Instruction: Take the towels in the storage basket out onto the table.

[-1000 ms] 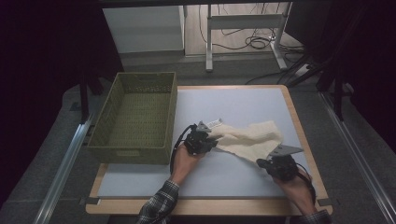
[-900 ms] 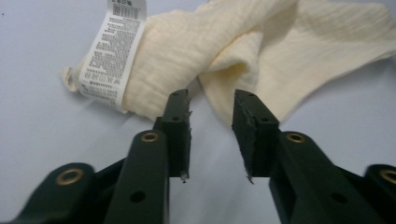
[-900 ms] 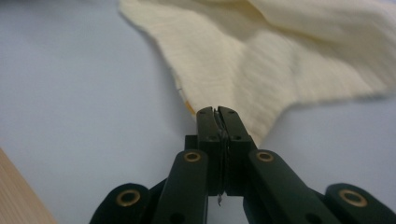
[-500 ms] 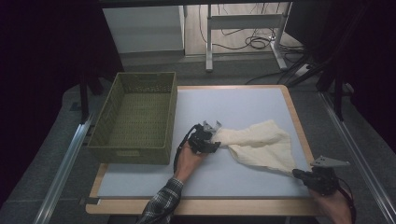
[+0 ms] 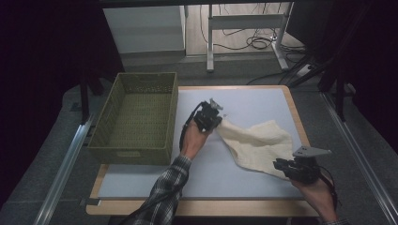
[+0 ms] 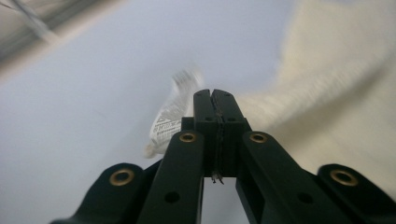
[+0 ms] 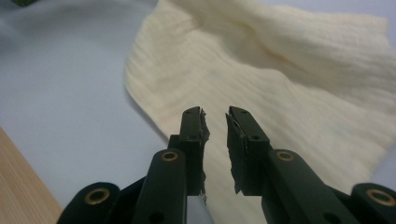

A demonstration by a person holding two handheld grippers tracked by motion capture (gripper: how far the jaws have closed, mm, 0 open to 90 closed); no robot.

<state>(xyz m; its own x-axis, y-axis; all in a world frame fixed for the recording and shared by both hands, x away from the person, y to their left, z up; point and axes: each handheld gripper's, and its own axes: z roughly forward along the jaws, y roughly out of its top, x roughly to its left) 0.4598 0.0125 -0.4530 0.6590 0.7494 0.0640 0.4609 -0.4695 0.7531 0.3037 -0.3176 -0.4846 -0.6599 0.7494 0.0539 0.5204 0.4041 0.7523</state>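
High view has the cream cloth [image 5: 257, 145] spread on the grey mat [image 5: 206, 173], right of the green basket [image 5: 136, 119]. Left gripper [image 5: 210, 117] has just been closing and now pinches the cloth's corner by its white label [image 6: 169, 122]. Right gripper [image 7: 215, 122] just opened, jaws slightly apart over the cloth, nothing clamped.

left gripper [image 5: 217, 123] lifted cloth [image 5: 257, 146] corner, right gripper [image 5: 279, 165] jaws parted
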